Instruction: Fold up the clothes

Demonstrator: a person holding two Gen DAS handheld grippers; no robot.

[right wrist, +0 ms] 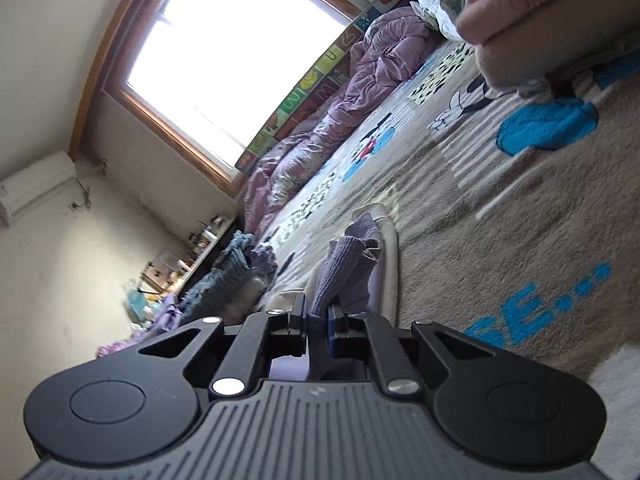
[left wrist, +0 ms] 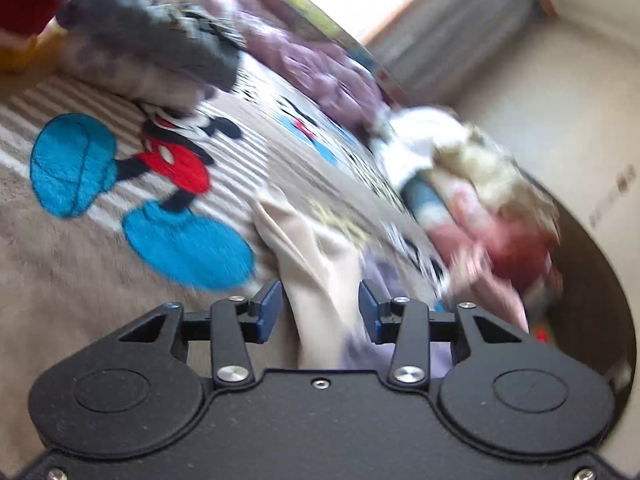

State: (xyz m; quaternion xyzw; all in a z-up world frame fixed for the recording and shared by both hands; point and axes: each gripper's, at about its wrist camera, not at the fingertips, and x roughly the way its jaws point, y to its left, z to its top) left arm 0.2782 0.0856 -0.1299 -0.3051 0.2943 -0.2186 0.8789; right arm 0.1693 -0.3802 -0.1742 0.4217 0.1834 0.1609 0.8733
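A grey plush blanket (left wrist: 72, 248) printed with a cartoon mouse and blue patches is spread over the bed and carries everything in view. In the right wrist view, the right gripper (right wrist: 318, 320) is seen pressed together on a fold of ribbed lavender knit garment (right wrist: 352, 264), the cloth rising between the blue pads and draping away over a cream garment (right wrist: 390, 256) that lies flat on the blanket beside it. In the left wrist view, the left gripper (left wrist: 320, 308) is held with its jaws spread apart; cream and lavender cloth lies between and below the pads, but no contact with either pad can be made out, so nothing is judged to be gripped there. The view is smeared by motion. A heap of mixed clothes (left wrist: 480, 200), white, pink and beige, is piled toward the blanket's far right edge, a grey folded bundle (left wrist: 160, 48) rests near its far left corner, and a purple quilt (right wrist: 320, 120) is bunched along the edge under the window (right wrist: 224, 52). The step in hand is judged to be the laying-out or first fold of the lavender knit, with one end held by the right claw. The next move would call for the left claw to be closed on a free edge or corner of the same garment, so that it can be drawn taut and doubled over evenly; care would be needed that the cream piece underneath is not pinched along with it.
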